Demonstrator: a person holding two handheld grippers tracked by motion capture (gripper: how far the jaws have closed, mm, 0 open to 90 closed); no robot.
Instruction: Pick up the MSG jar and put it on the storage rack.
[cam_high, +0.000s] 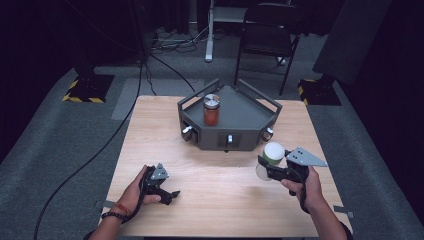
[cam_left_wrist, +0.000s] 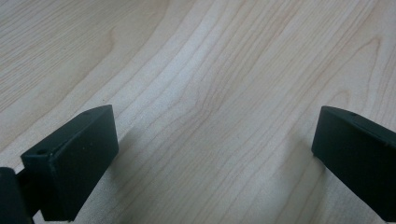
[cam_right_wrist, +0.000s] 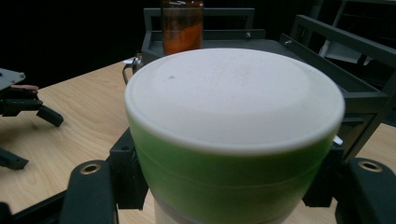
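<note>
The jaws of the right gripper (cam_high: 267, 167) are closed on a green jar (cam_high: 273, 153) with a white lid (cam_right_wrist: 233, 93); in the right gripper view the black pads (cam_right_wrist: 125, 175) are seen pressed against the jar's green wall on both sides, just below the lid. The jar is gripped at its middle, with a paler band visible beneath the green part. In the high view the jar is held above the table (cam_high: 220, 200), lifted clear of the wood, near the right front corner of a grey tray (cam_high: 250, 117). The right hand (cam_high: 306, 187) is wrapped around the gripper's handle, and the grey plate (cam_high: 305, 157) sits on top of it.

The jaws of the left gripper (cam_high: 172, 195) are spread wide with nothing between them; in the left gripper view only bare wood grain is seen between the two black pads (cam_left_wrist: 70, 168). The left gripper is rested low on the table at its near left part, held by the left hand (cam_high: 135, 192), well apart from the jar.

On the tray, at the far middle of the table, an orange jar (cam_high: 211, 110) with a metal lid is stood upright, toward the tray's left side. Three knobs are set along the tray's front faces.
</note>
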